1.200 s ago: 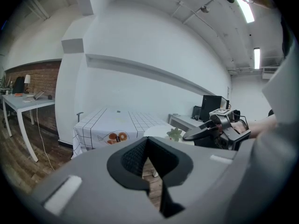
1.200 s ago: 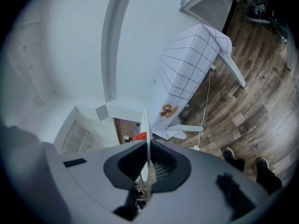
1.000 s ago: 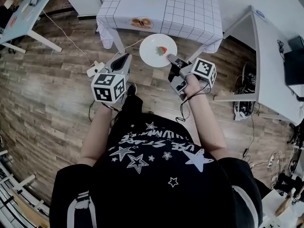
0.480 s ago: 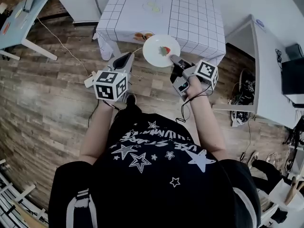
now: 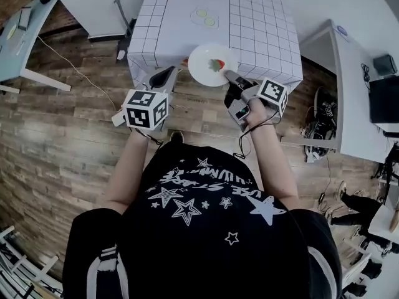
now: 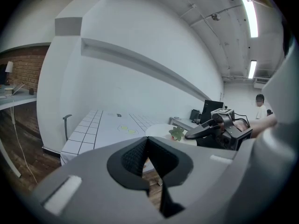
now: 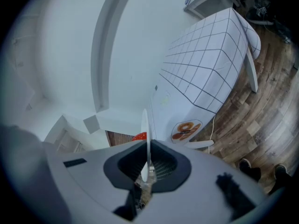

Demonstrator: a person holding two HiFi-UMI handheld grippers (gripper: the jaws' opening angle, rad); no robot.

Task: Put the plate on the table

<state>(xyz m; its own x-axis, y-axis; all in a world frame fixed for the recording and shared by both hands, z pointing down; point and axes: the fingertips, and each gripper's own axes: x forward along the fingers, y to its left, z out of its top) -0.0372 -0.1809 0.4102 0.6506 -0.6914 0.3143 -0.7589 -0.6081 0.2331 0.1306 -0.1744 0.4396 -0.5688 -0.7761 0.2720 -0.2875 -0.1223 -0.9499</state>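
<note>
A white plate [image 5: 209, 64] with a red strawberry-like piece [image 5: 217, 63] on it hangs level over the near edge of the grid-cloth table [image 5: 255, 17]. My right gripper [image 5: 228, 75] is shut on the plate's near rim. In the right gripper view the plate [image 7: 146, 125] shows edge-on between the jaws of the right gripper [image 7: 147, 148], with the table [image 7: 205, 73] beyond. My left gripper [image 5: 166, 73] is shut on nothing, to the left of the plate and just short of the table's edge. The left gripper view shows the left gripper [image 6: 148, 149], the plate [image 6: 161, 130] and the right gripper [image 6: 205, 129].
Two green marks [image 5: 206, 17] and a doughnut print [image 7: 186, 130] are on the tablecloth. A white desk [image 5: 352, 73] with a monitor [image 5: 383, 98] stands right, a pale blue desk [image 5: 19, 33] far left. Cables [image 5: 321, 126] lie on the wooden floor [image 5: 62, 123].
Both grippers and the plate have moved forward toward the grid-cloth table. The plate was over the floor before; now it hangs over the table's near edge. Both jaws stay as they were.
</note>
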